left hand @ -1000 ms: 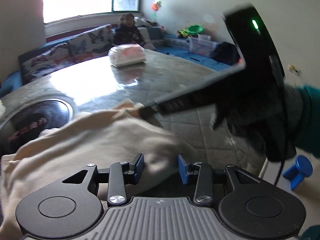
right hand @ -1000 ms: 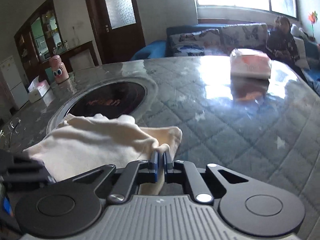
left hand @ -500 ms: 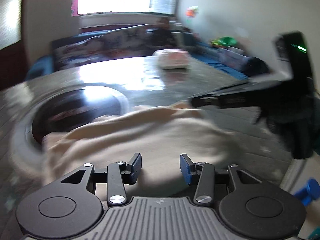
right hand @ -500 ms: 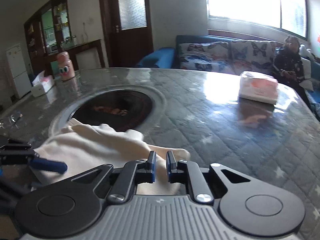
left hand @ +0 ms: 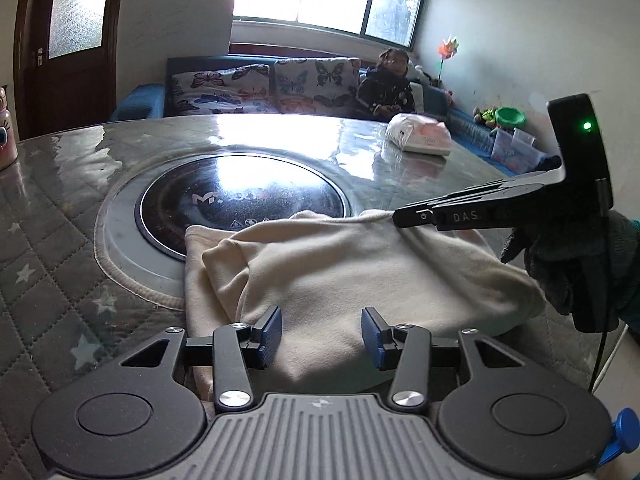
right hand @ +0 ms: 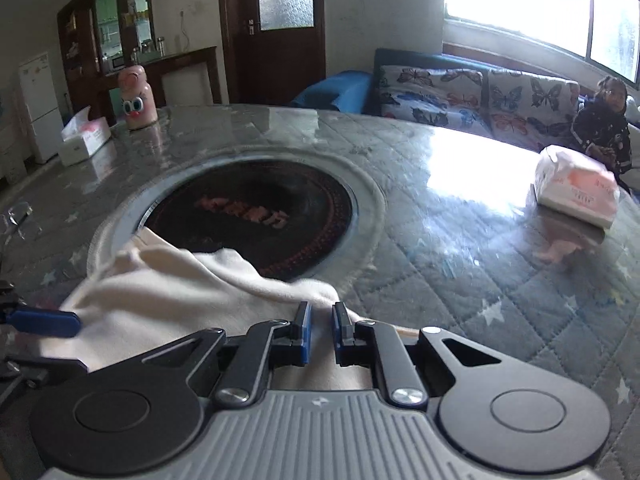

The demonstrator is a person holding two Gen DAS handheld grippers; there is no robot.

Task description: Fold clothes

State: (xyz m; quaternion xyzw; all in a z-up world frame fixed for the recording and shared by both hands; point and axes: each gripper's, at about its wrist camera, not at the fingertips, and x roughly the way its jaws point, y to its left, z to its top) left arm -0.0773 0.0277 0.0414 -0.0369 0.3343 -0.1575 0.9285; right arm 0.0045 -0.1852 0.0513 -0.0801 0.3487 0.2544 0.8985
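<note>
The cream garment (left hand: 360, 272) lies bunched on the quilted table (left hand: 52, 240), its far edge lapping onto the rim of the round black cooktop (left hand: 240, 200) set into the tabletop. Nearest the garment, the left gripper (left hand: 320, 334) hovers over its near edge, jaws apart and opening — cloth lies beneath the gap, but the blue pads (left hand: 270, 332) do not press it. The right gripper (right hand: 322, 330) sits at the garment's right corner with its jaws parted only a little; cloth shows between them, apparently unclamped. In the left wrist view that gripper's side reads "DAS", the rest hidden, and a green light glows on its housing; a gloved hand (left hand: 576, 264) holds it.

Beyond the garment, the cooktop glass carries a pale logo beginning "M", otherwise lost in glare, and reddish characters too blurred to read. Farther from the garment stand a tissue pack (right hand: 576, 184), a tissue box (right hand: 84, 136) and a pink cartoon-faced bottle (right hand: 136, 98) — past them, a butterfly-print sofa (right hand: 472, 92) where a person (right hand: 604, 124) sits.
</note>
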